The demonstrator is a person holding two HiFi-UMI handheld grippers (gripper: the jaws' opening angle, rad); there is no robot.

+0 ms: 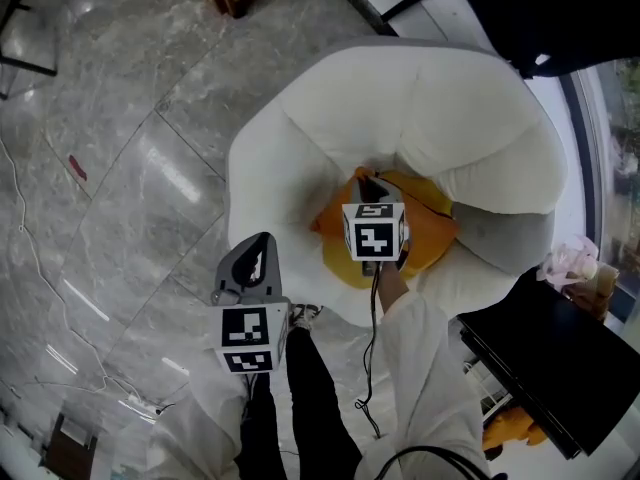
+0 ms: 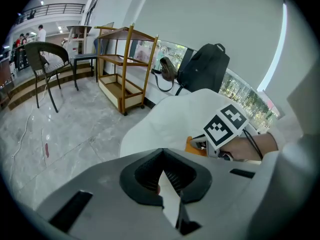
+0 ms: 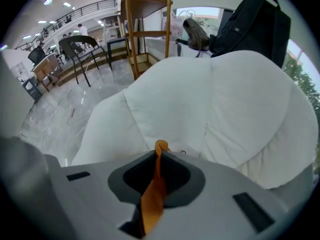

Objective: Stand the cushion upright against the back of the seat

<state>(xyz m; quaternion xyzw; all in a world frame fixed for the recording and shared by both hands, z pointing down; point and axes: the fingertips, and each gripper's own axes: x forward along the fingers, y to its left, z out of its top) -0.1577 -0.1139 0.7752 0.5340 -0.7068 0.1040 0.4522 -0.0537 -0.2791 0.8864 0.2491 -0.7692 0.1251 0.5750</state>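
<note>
An orange cushion lies on the seat of a white padded armchair, in front of its puffy back. My right gripper points steeply down over the cushion's near left part and is shut on a fold of its orange fabric, which runs up between the jaws of that gripper. The chair back fills the view beyond. My left gripper hangs off the chair's front left, over the floor, shut with nothing in it. From there the cushion's edge shows beside the right hand.
A wooden shelf unit and a black chair stand on the marble floor behind and left. A black backpack sits behind the armchair. A black flat case lies at the right, and the person's legs are below.
</note>
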